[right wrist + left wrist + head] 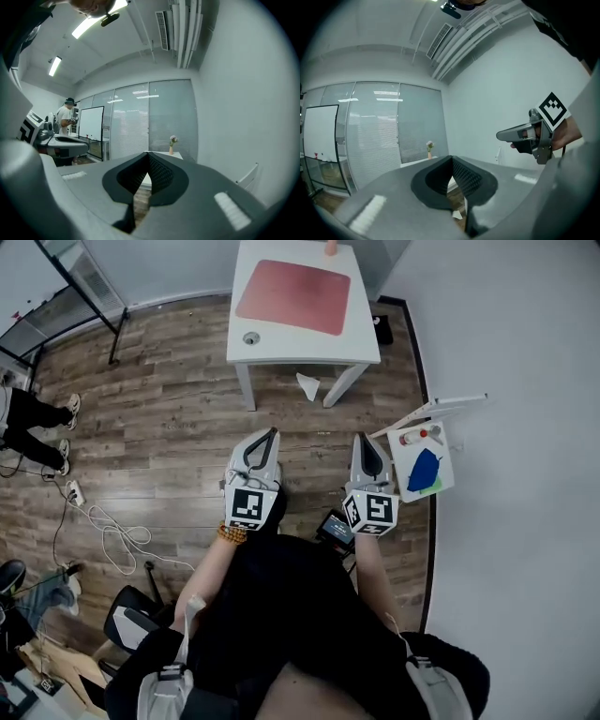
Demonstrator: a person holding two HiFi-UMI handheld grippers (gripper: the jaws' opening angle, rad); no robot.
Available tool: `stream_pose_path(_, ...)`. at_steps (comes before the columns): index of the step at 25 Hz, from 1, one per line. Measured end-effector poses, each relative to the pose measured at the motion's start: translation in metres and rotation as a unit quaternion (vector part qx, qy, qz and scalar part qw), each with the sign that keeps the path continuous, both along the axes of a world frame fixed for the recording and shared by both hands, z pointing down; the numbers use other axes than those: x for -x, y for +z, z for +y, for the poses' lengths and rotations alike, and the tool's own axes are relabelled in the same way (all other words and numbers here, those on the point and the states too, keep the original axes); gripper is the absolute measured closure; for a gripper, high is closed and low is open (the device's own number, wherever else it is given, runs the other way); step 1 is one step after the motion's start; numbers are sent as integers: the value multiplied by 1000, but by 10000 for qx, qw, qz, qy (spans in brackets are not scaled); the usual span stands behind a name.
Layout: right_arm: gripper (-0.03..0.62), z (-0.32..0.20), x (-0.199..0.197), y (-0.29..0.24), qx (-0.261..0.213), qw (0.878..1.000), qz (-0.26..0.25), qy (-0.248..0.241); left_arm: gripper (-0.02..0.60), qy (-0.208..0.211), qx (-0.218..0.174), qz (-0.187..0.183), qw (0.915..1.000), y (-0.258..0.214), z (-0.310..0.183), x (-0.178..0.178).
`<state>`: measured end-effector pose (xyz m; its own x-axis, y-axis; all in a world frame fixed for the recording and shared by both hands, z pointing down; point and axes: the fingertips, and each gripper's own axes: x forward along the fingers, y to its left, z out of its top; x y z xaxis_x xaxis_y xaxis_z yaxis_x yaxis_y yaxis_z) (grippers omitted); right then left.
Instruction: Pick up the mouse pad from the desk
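Two grippers: the left gripper and the right gripper were held side by side over the wood floor, roughly level, pointed at the desk and well apart from it.
Jaw state: both pairs were seen pressed together at the tips, with nothing between them.
Mouse pad: lay flat on the desk top, untouched, slightly skewed to the desk edges.
Step in hand: judged to be the approach; the pick-up was not yet begun.
Method advised: jaws to be opened before arrival. A near corner to be lifted with one jaw, or the pad drawn to the desk edge until it overhangs, then pinched.
Materials, pad: thin, rectangular, rounded corners, dull red, matte cloth-like face. It was expected to droop when lifted.
Materials, desk: white, smooth, hard, squarish.
Materials, jaw faces: dark, finely ribbed.
Hazard: a small vase at the far edge, to be kept clear of.
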<state>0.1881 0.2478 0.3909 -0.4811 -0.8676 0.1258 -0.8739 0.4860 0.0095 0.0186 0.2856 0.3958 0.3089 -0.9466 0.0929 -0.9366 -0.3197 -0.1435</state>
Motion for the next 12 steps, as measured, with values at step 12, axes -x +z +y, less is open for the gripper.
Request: stream_pose_path(12, 572, -148, 40, -38, -213, 9967, 555, -557, 581, 67, -196, 204, 9996, -8, -169, 31)
